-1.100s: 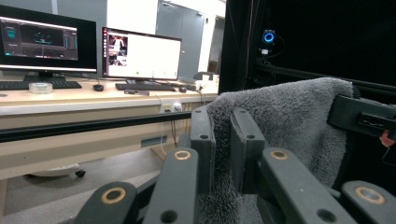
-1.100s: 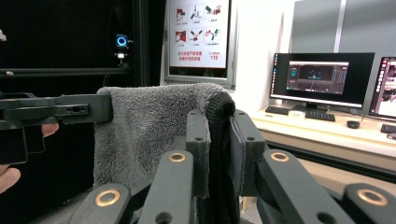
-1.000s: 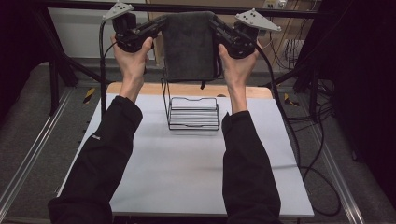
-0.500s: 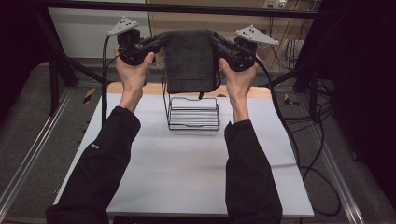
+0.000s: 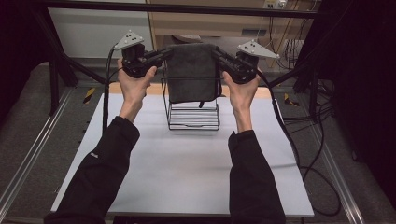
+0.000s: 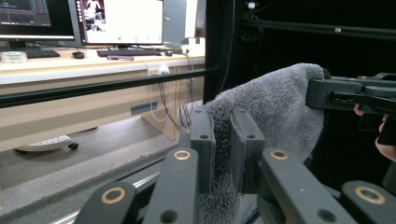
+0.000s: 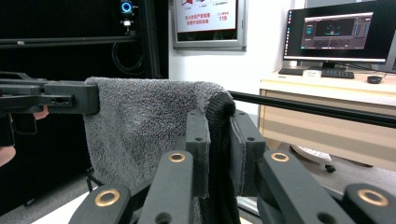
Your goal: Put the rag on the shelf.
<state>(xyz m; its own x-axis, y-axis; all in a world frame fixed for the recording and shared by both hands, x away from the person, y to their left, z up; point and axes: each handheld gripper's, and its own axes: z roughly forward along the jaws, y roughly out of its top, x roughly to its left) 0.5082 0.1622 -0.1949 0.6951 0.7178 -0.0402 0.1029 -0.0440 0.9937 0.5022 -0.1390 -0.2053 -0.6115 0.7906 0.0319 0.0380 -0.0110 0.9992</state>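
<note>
- We are holding a grey towel (image 5: 192,72) stretched between our two grippers, one top corner in each, and it is hanging above the wire rack (image 5: 192,109) at the far middle of the white surface (image 5: 187,168)
- The left gripper (image 5: 164,53) is keeping its jaws nearly closed, pinching the towel's left top corner; in the left gripper view the fluffy cloth (image 6: 275,112) is sitting squeezed between the two black pads
- The right gripper (image 5: 218,52) is doing the same on the other corner, jaws nearly closed with the folded edge (image 7: 217,121) clamped between them
- We are judging the step in hand to be draping the towel over the rack's top bar, with the cloth's lower edge hanging just in front of the rack's upright frame
- The next move is calling for both hands to go down level and together, so the fold is landing across the bar and not bunching to one side, before the jaws let go
- The high view is giving us the rack and the towel's place over it, which the gripper views are hardly showing
- The gripper views are showing the grip itself up close, each with the other gripper (image 6: 355,93) (image 7: 46,100) biting the far corner, plus desks with monitors beyond
</note>
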